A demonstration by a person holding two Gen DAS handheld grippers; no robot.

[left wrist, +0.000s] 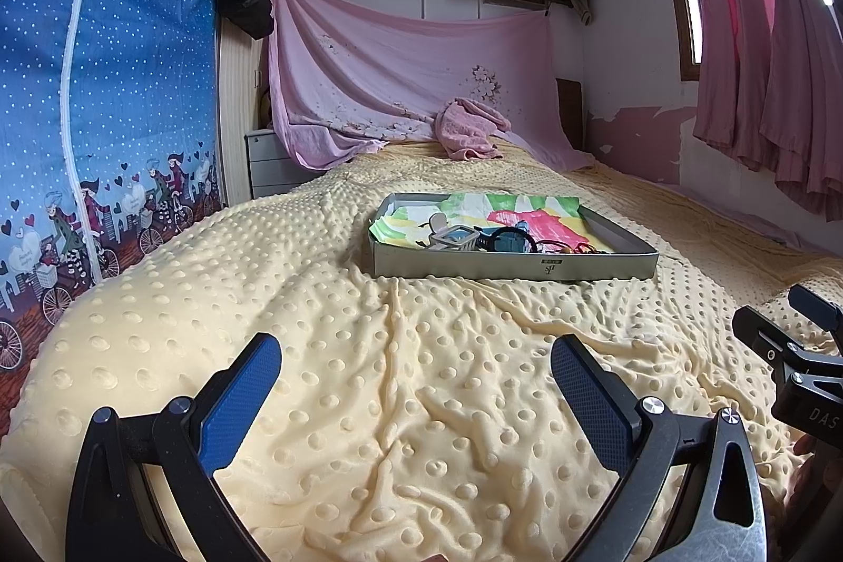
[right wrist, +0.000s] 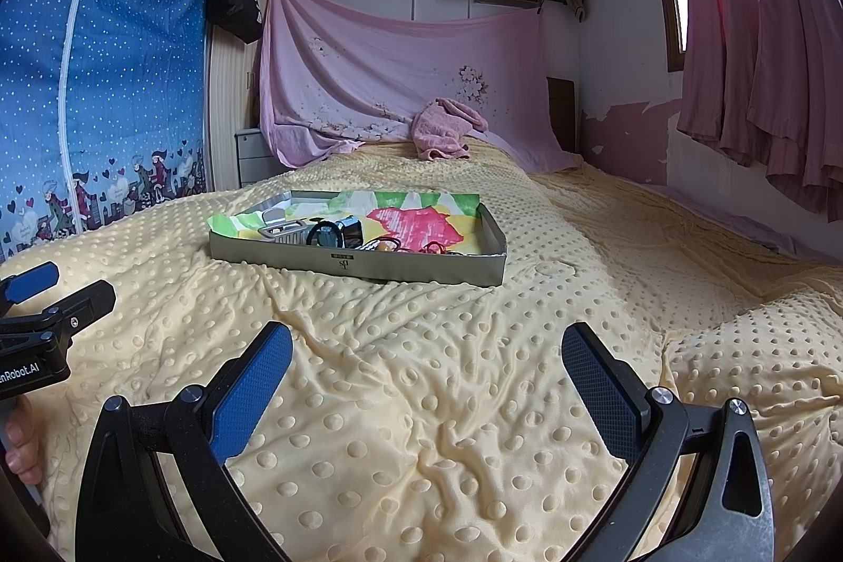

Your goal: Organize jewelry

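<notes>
Currently both tools gape empty: left tool point(left wrist: 416, 383), right tool point(right wrist: 427, 372). Tray point(right wrist: 358, 267) of jewelry point(right wrist: 421, 246) sits on bed point(right wrist: 421, 404), well ahead, long axis crosswise; neither hand clearly nearer.

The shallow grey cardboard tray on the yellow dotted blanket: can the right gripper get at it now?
Probably yes. The right gripper is open, and only bare yellow dotted blanket lies before the shallow grey cardboard tray.

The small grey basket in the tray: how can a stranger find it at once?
On the yellow dotted blanket lies a shallow grey tray lined with colourful paper. The small grey basket sits near its front left. Unlike the dark watch beside it, it is pale and slatted.
</notes>
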